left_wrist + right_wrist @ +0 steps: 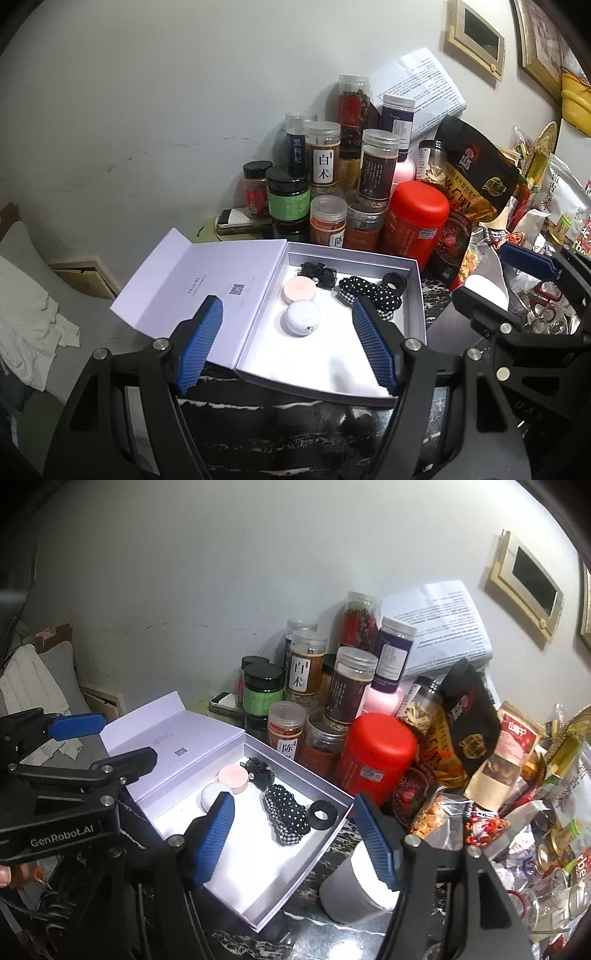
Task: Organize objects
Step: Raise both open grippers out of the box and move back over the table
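Nearest the cameras, the left hand-held gripper [286, 343] and right hand-held gripper [293, 836] both hang released with nothing between their blue pads, above a dark marbled counter [280, 435]. Beyond them lies an open white box [415, 295] holding a white round case [298, 318], pink round case [298, 289] and polka-dot scrunchie [364, 293]. Jars [321, 158] stand behind, against the wall.

A scuffed white wall [166, 110] (2 framed pictures [476, 37] hanging) backs a dark marbled tabletop [295, 435].

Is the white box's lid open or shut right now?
Open. The lid is folded back flat to the left, exposing the white box interior with the hair accessories inside.
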The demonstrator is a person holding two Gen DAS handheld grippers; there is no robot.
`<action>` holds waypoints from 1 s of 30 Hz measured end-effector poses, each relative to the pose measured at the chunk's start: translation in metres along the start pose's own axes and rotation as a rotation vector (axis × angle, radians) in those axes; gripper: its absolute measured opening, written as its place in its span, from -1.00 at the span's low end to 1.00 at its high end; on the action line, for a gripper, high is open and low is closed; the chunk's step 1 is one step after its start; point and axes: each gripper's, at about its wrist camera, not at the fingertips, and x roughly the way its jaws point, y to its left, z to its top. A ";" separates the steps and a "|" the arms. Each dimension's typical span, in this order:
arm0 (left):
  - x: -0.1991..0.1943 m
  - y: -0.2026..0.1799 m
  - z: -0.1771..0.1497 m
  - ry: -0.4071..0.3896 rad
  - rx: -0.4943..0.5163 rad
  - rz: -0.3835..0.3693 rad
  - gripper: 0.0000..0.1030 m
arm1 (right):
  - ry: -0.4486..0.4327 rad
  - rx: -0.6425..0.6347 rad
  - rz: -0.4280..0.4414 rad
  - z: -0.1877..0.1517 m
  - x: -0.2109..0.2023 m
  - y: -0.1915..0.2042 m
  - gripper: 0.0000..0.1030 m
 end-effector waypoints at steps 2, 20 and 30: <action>-0.008 -0.001 -0.003 -0.005 -0.001 0.016 0.39 | -0.005 0.000 -0.009 -0.002 -0.009 0.000 0.32; -0.047 -0.026 -0.045 0.000 0.034 0.024 0.46 | -0.002 0.000 -0.005 -0.043 -0.051 -0.004 0.33; -0.056 -0.040 -0.077 0.034 0.056 0.022 0.47 | 0.028 0.006 0.004 -0.075 -0.061 -0.003 0.33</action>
